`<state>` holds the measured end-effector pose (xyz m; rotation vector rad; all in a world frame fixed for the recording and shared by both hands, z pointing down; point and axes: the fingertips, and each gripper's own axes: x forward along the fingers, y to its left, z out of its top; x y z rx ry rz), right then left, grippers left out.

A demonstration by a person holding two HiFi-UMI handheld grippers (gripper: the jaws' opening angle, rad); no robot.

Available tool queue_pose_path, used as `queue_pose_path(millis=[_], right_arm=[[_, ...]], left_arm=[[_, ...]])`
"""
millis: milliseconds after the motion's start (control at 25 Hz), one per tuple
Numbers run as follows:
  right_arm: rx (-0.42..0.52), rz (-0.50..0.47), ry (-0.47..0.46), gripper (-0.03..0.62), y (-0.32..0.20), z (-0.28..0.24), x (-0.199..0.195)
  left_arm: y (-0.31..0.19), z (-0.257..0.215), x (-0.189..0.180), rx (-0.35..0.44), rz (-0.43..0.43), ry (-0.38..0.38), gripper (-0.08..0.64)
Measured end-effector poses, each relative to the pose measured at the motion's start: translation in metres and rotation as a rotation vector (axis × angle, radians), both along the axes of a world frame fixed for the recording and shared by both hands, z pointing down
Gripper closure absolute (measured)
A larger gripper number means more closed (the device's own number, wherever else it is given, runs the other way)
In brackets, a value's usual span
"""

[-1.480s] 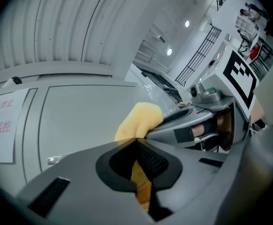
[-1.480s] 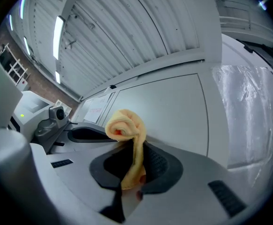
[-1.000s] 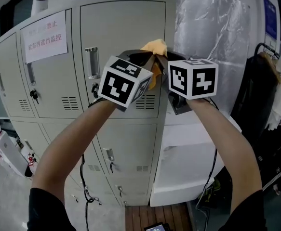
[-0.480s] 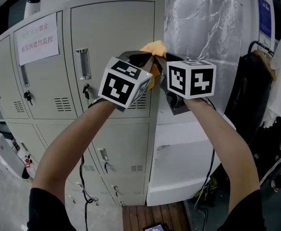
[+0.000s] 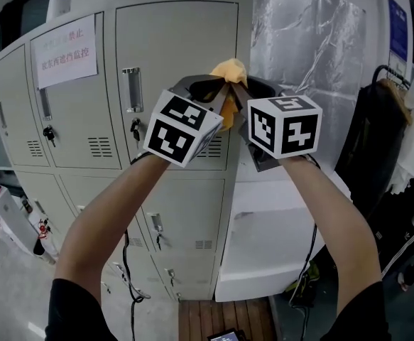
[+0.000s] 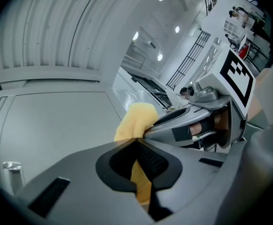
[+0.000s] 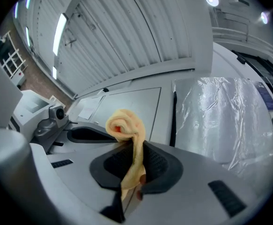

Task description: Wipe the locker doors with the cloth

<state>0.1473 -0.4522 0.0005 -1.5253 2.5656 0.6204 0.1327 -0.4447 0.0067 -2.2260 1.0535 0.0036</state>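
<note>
**Both grippers raised before the upper locker door.** Nearest the viewer, the left gripper (image 5: 216, 96) and the right gripper (image 5: 246, 96) are converging, jaw tips almost meeting, in front of the right half of the upper locker door (image 5: 178, 48). The jaws of each are pressing together on the same cloth (image 5: 229, 69). In the left gripper view the yellow fabric is running down through the closed jaws of the left gripper (image 6: 137, 146). In the right gripper view a twisted strand is passing between the jaws of the right gripper (image 7: 135, 156).

The cloth is standing out past both sets of jaws as a bunched knob (image 7: 123, 122), its long axis lying along the jaws and pointing at the door. The knob is sitting before the door's upper right part, close to its right edge and well to the right of the door's handle (image 5: 131, 89). Whether it is touching the door cannot be told.

The left gripper is facing the door panel squarely, while the right gripper is hanging nearer the door's right edge. A wipe would probably call for pushing the knob forward, then sweeping leftward.

A paper notice (image 5: 66, 50) is hanging on the locker left of the door, and plastic sheeting (image 5: 313, 55) is showing to its right.
</note>
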Motion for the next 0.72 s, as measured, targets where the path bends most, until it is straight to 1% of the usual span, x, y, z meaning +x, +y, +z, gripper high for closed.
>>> queue_pose_path(millis=[120, 240, 440, 600, 720], right_arm=[[0.001, -0.050, -0.024, 0.520, 0.015, -0.002, -0.024], [-0.014, -0.083, -0.026, 0.520, 0.024, 0.001, -0.054], [-0.060, -0.116, -0.014, 0.520, 0.026, 0.019, -0.099], [-0.093, -0.118, 0.026, 0.520, 0.020, 0.041, -0.129], [-0.117, -0.116, 0.054, 0.520, 0.014, 0.058, -0.146]], left_arm=[[0.014, -0.001, -0.024, -0.009, 0.012, 0.053, 0.541], [0.023, 0.001, -0.055, -0.022, 0.006, 0.076, 0.541], [0.025, 0.020, -0.099, -0.078, -0.024, 0.067, 0.541], [0.019, 0.043, -0.128, -0.128, -0.059, 0.067, 0.541], [0.012, 0.061, -0.145, -0.154, -0.103, 0.049, 0.541]])
